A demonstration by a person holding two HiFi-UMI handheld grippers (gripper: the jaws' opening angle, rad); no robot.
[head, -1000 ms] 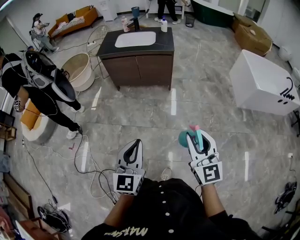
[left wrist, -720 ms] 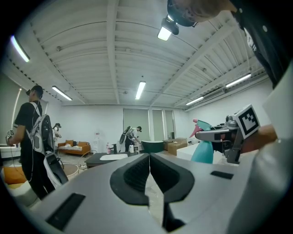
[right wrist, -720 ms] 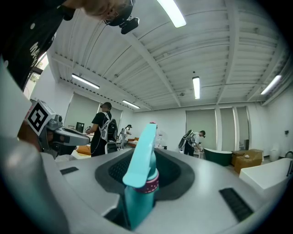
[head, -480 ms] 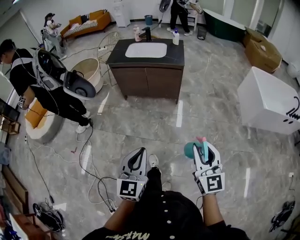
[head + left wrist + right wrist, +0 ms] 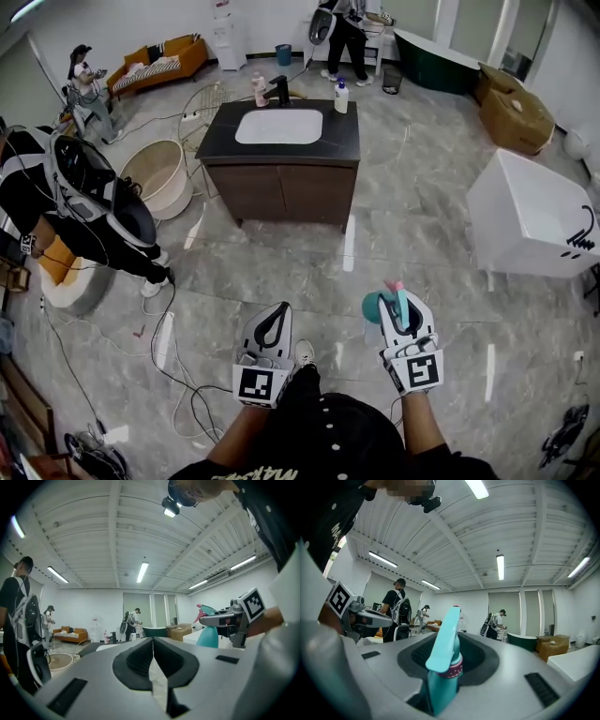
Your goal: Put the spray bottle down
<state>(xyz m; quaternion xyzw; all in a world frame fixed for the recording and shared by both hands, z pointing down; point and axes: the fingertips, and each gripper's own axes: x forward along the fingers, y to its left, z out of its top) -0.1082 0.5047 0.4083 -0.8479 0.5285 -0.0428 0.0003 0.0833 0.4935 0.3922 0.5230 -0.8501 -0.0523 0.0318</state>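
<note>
Holding the spray bottle (image 5: pixel 377 303) clamped in the right gripper (image 5: pixel 401 300), near right, with the left gripper (image 5: pixel 277 311) closed, empty. Keep steady, reach a surface, probably the far vanity counter (image 5: pixel 342 136), lower gently, then unclamp.

The spray bottle (image 5: pixel 440 677) is moulded in smooth teal plastic with a slight sheen, and a darker patterned band is set round its neck. The shells of the right gripper (image 5: pixel 400 295) and the left gripper (image 5: pixel 153 640) are formed in matt pale grey plastic. Their pads (image 5: pixel 136 660) are lined with a black, finely textured, rubber-like material. The floor (image 5: pixel 412 216) is laid in polished grey marble-look tiles, in which the lights are mirrored. The cabinet (image 5: pixel 281 192) is faced in dark wood grain under a smooth dark counter (image 5: pixel 217 141), into which a glossy white basin (image 5: pixel 278 127) is sunk.
</note>
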